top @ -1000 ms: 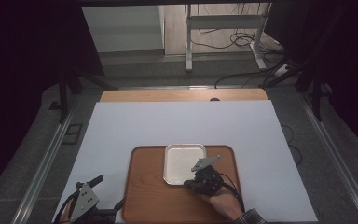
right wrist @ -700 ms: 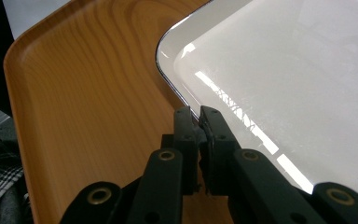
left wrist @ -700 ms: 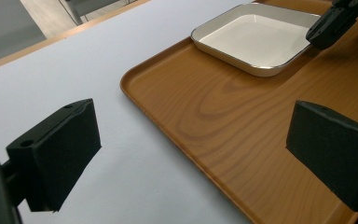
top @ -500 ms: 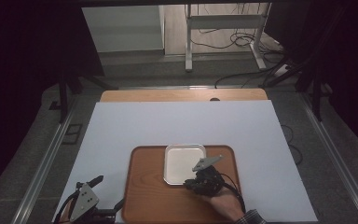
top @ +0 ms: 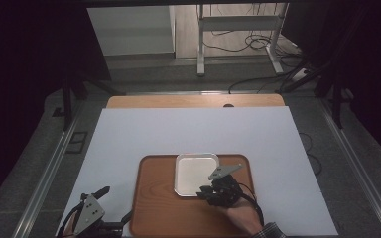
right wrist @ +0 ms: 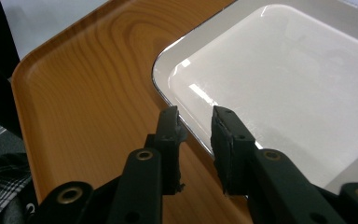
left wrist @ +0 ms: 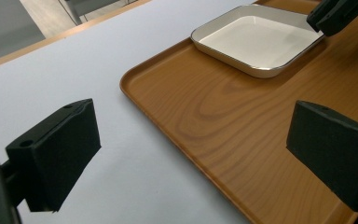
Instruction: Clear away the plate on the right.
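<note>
Worktop (top: 193, 129) with a pale sheet on it fills the middle of the high view, and a brown wooden tray (top: 154, 208) lies on its near part. A white square dish (top: 191, 171) sits inside the tray at its far edge. The right tongs (top: 202, 191) are at the near right corner of the dish, held by a hand (top: 238, 218) with a checked sleeve that comes in from the near edge. The left tongs (top: 115, 204) rest at the near left, just left of the tray, and they stand wide with nothing in them. In the left gripper view, the left tongs (left wrist: 205, 154) are spread wide over the near left side of the tray (left wrist: 242, 121), one pad over the pale sheet and one over the wood. The dish (left wrist: 256, 39) lies far off on the tray, and the black tip of the right tongs (left wrist: 338, 14) hangs at its right rim. In the right gripper view, the right tongs (right wrist: 195, 121) are only a little apart and have just been opening. The thin rim of the dish (right wrist: 284, 84) runs through the small gap between the pads, one pad over the tray (right wrist: 88, 88) and one over the dish. The pads do not squeeze the rim.
</note>
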